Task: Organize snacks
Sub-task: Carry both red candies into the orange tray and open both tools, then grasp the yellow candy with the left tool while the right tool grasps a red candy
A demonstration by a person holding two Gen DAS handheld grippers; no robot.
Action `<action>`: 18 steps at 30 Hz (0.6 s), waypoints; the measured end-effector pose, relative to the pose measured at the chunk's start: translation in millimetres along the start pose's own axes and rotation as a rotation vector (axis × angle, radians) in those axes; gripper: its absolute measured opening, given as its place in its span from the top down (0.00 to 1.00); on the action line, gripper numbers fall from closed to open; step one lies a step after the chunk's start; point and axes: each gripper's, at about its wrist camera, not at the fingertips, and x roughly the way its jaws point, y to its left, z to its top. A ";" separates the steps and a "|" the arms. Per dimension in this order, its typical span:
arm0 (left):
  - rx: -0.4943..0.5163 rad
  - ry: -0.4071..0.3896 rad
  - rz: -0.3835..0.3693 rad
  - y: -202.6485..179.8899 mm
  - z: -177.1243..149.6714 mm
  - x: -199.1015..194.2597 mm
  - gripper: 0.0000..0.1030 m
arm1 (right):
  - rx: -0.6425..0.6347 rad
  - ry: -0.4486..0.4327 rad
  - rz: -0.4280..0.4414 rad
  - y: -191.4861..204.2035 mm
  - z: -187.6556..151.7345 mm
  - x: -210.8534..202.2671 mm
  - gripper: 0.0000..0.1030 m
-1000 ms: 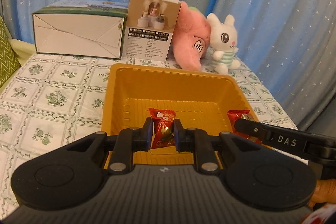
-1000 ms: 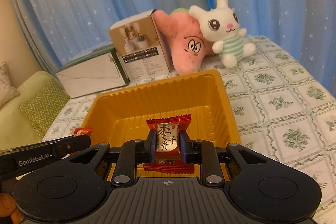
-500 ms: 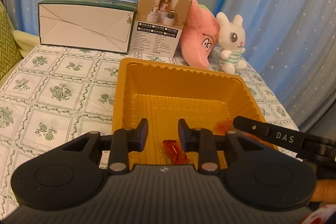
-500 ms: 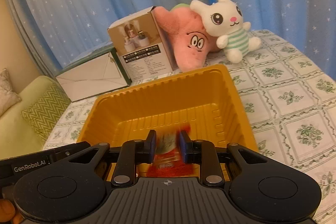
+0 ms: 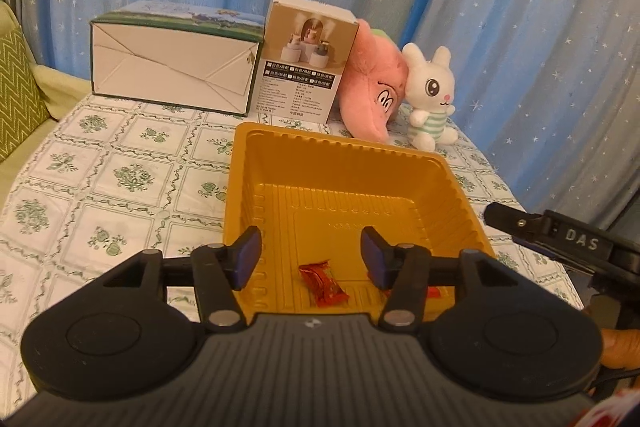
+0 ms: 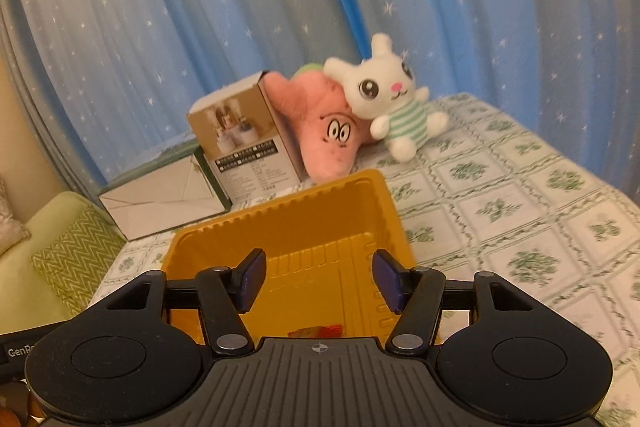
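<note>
An orange plastic tray (image 5: 344, 163) sits on the patterned tablecloth. In the left wrist view a red wrapped candy (image 5: 323, 282) lies loose on the tray floor near the front wall, and a second red candy (image 5: 434, 292) peeks out behind the right finger. My left gripper (image 5: 311, 259) hovers above the tray's near end, its jaws opening, nothing between the pads. In the right wrist view my right gripper (image 6: 319, 280) is also over the tray (image 6: 280, 227), jaws opening and empty; a red candy (image 6: 316, 331) shows just past its body. The right gripper's arm (image 5: 560, 239) reaches in from the right.
At the back stand a white and green carton (image 5: 172, 67), a tan product box (image 5: 306, 55), a pink plush (image 5: 372, 87) and a white rabbit plush (image 5: 430, 99). A green cushion (image 5: 16, 83) lies left. Blue starred curtains hang behind. A fingertip (image 5: 620, 343) shows at right.
Both grippers let go of their red candies, which dropped onto the tray floor. Both jaws spread apart, and both grippers pulled back and rose a little.
</note>
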 end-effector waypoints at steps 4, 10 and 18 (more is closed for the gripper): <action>0.003 -0.017 -0.009 -4.0 -12.5 -28.2 0.48 | 0.001 -0.021 -0.012 1.1 -6.2 -32.5 0.43; 0.000 -0.035 -0.011 -12.1 -40.5 -73.6 0.47 | -0.067 -0.061 -0.014 9.9 -29.5 -90.0 0.43; -0.044 -0.035 0.030 -12.2 -102.8 -136.0 0.43 | -0.103 -0.022 -0.024 12.8 -86.8 -154.6 0.43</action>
